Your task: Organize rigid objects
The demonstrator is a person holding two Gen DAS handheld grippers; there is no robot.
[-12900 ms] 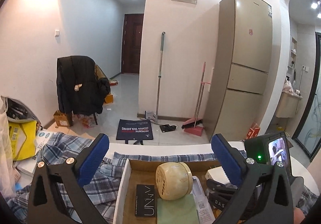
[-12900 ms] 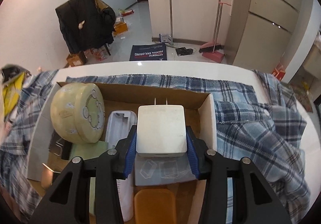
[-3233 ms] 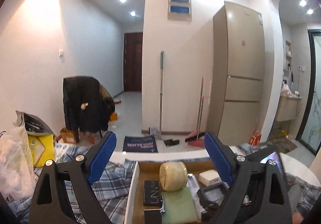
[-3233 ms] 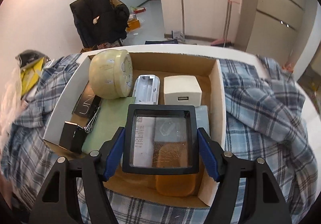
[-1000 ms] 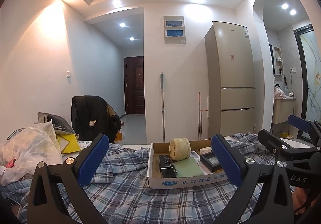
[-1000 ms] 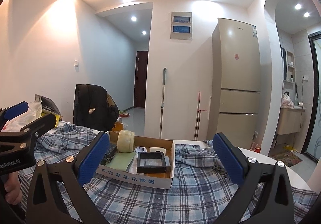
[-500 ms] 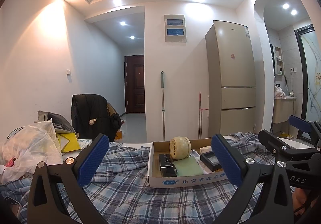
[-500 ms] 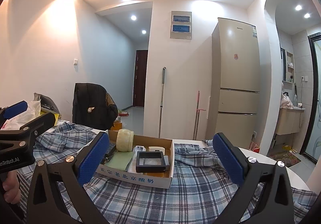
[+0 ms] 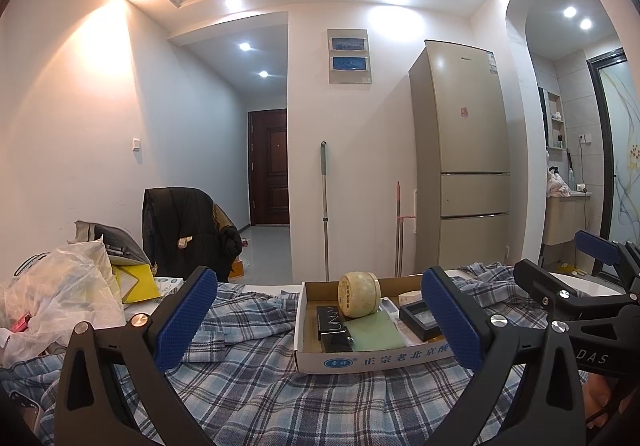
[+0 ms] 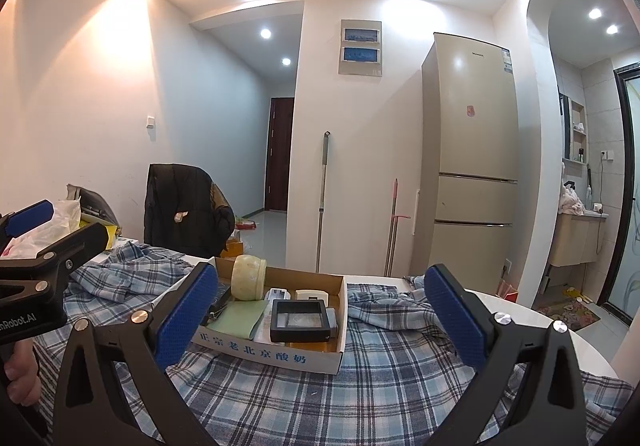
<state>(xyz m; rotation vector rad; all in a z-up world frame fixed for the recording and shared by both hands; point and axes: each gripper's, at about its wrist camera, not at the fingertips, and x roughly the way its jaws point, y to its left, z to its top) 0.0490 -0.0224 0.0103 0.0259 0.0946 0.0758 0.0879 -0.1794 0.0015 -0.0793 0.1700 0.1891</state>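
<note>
A shallow cardboard box (image 9: 372, 360) (image 10: 264, 353) sits on a blue plaid cloth (image 9: 256, 398) (image 10: 360, 386). Inside lie a round cream tin (image 9: 359, 294) (image 10: 249, 277), a black UNNY case (image 9: 331, 320), a green pad (image 9: 374, 332) (image 10: 236, 316), a black square frame box (image 9: 422, 320) (image 10: 301, 315) and a white charger (image 10: 311, 296). My left gripper (image 9: 318, 320) is open and empty, back from the box. My right gripper (image 10: 320, 316) is open and empty too. Each shows at the edge of the other's view.
Plastic bags (image 9: 60, 298) and yellow packets (image 9: 134, 282) are piled at the table's left. A chair with a black coat (image 9: 184, 230) stands behind. A fridge (image 9: 460, 162), a mop (image 9: 325, 206) and a broom (image 9: 398, 226) stand against the far wall.
Earlier my right gripper placed the white charger and then the black frame box in the box. Both grippers then pulled back and stand open. In the last second almost nothing moved.
</note>
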